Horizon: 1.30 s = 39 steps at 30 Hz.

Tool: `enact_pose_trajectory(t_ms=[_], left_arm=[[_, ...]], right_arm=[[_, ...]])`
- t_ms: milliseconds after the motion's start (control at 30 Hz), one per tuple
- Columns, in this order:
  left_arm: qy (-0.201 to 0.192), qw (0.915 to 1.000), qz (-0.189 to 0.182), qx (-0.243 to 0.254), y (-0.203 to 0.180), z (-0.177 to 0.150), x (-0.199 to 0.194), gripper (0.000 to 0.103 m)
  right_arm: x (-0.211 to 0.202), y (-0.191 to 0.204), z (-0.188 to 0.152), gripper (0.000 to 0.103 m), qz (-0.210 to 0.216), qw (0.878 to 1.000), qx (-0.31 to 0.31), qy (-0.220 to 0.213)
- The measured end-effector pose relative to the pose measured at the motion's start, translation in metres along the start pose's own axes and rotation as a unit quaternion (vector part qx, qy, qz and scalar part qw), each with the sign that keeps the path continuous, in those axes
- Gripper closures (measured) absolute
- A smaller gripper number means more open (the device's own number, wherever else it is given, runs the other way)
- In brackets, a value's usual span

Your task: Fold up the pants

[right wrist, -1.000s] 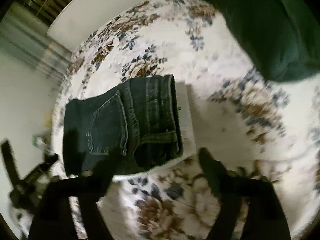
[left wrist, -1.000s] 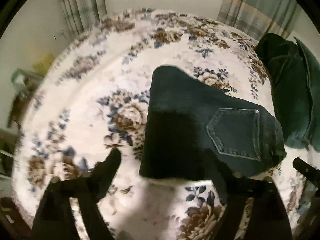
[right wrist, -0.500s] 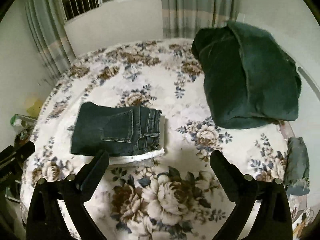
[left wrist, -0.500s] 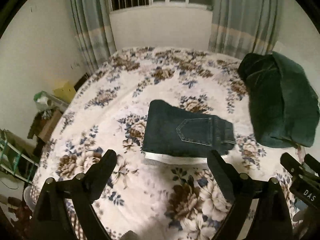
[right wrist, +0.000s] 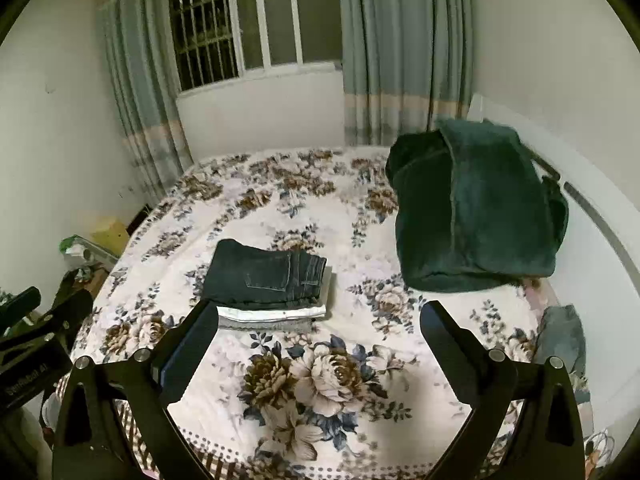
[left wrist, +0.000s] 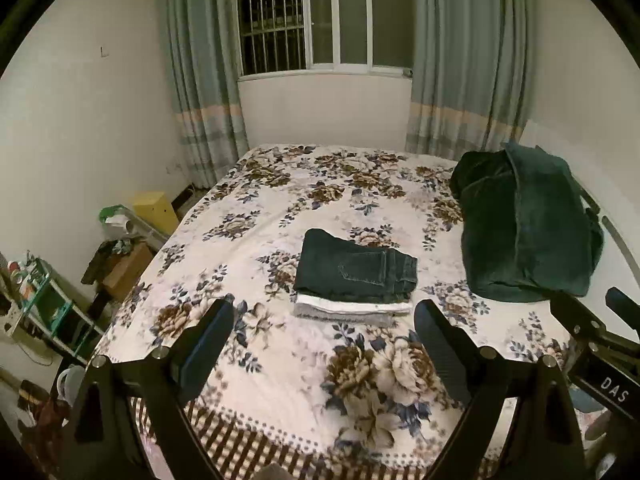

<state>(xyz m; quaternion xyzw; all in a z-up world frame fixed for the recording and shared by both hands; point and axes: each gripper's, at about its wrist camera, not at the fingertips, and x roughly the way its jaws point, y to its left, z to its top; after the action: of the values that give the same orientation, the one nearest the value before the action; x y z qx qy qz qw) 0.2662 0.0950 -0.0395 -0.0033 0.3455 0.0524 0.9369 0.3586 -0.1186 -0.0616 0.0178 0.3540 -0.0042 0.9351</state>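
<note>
Bed (left wrist: 280, 380) with a flowered cover fills both views, and nearly all things rest on it. A dark green blanket (left wrist: 524, 236) is heaped at about 2 o'clock from the middle of the bed, well apart from the rest. The pants (left wrist: 354, 270), dark denim, lie near the middle, folded to a compact rectangle with one back pocket upward. They sit on top of a small stack of folded light clothes (left wrist: 352, 310), so the folding looks finished.

Denim is fairly heavy, stiff for cloth, and not slippery; I judge the folded packet will keep its shape if it is lifted from two opposite short edges, with the fingers going under all layers. A pinch on the top layer only would probably open the fold.

The left hand-held gripper (left wrist: 324, 334) is released and holds nothing; the pants are at 12 o'clock, apart from its fingertips. The right hand-held gripper (right wrist: 320, 322) is also spread and empty; the pants are at about 11 o'clock, close behind its left finger.
</note>
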Motion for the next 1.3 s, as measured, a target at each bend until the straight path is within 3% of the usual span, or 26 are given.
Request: enact_pose_trajectory(t_ms=[367,467,767,1300], left_arm=[[-0.031,0.9994,0.017,0.003,0.001,-0.017,-0.072,0.01],[-0.035,0.9993,0.01,-0.002,0.005,-0.018,-0.077,0.001],[-0.041,0.999,0.012,-0.016,0.017,-0.02,-0.083,0.0],[-0.041,0.9989,0.024,-0.008,0.017,-0.027,-0.086,0.0]], right_arm=[[-0.11,-0.016,-0.022,0.0,0.027,0.999,0.002,-0.019],[-0.126,-0.013,-0.023,0.0,0.021,0.999,-0.003,-0.028],[-0.142,-0.007,-0.021,0.0,0.005,0.999,-0.011,-0.038],[-0.14,0.004,-0.013,0.0,0.016,0.999,-0.018,-0.035]])
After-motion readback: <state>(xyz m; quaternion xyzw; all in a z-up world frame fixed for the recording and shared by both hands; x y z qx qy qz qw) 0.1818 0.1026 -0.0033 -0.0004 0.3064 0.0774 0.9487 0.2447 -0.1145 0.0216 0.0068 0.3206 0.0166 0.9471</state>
